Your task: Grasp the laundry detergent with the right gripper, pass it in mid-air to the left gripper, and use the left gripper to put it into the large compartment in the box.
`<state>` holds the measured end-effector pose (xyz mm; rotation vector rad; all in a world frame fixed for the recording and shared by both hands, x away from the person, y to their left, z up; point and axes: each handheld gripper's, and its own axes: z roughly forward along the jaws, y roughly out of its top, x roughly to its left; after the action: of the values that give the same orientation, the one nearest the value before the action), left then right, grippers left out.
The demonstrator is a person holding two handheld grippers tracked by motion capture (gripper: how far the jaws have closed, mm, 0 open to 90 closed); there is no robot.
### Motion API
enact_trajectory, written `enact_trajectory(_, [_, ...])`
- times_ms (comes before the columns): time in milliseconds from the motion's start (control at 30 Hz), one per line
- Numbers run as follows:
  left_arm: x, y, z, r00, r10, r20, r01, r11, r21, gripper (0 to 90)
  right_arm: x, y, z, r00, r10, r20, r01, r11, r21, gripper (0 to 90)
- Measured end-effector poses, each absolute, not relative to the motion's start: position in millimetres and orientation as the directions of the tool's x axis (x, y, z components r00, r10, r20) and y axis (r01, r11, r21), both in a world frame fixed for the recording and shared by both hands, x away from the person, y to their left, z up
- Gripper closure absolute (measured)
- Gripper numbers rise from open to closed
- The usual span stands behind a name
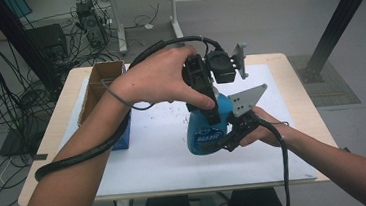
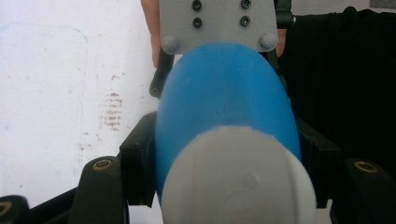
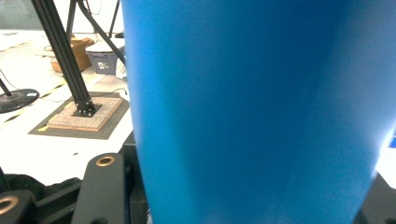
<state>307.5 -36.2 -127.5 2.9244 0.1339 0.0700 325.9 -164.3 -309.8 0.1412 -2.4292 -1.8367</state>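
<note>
We are holding a blue plastic bottle (image 1: 204, 131) between both tools, just above the white mat (image 1: 161, 160) that covers the tabletop (image 1: 297, 88), and the step in hand looks like taking off its white cap (image 2: 238, 179).

The right tool (image 1: 234, 134) is gripping the bottle low on its body from the side nearer us, its jaws drawn in against the blue wall; in the right gripper view the bottle (image 3: 252, 107) is sitting tight between the two black jaws. The left tool (image 1: 211, 111) is coming down on the bottle from above, at the cap end. In the left gripper view its jaws are standing to either side of the bottle's neck, right behind the cap, and they are pressing on the blue plastic there rather than hanging loose, so we are reading this tool as clamped on the bottle as well.

By our judgement the next move is calling for a twist: the right tool keeping the body steady while the left tool is turning about the bottle's long axis. The left grip is sitting on the neck more than on the cap, so we may be needing to shift it up onto the cap first, or the whole bottle will be turning instead.

Left of the bottle, an open cardboard box (image 1: 100, 87) is standing at the mat's edge.
</note>
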Motion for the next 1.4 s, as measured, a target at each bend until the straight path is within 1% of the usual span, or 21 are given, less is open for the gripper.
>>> enact_trajectory(800, [306.0,-35.9,-127.3,0.994,0.093,0.052,0.079,-0.972,0.224,37.5,326.0,-165.2,-308.9,-0.992,-0.125,0.012,-0.023,0.271,0.962,40.4])
enact_trajectory(1400, [305.6,-34.3,-128.0,0.994,0.1,0.054,0.086,-0.973,0.215,37.6,325.7,-163.0,-309.9,-0.992,-0.128,0.017,-0.018,0.273,0.962,40.4])
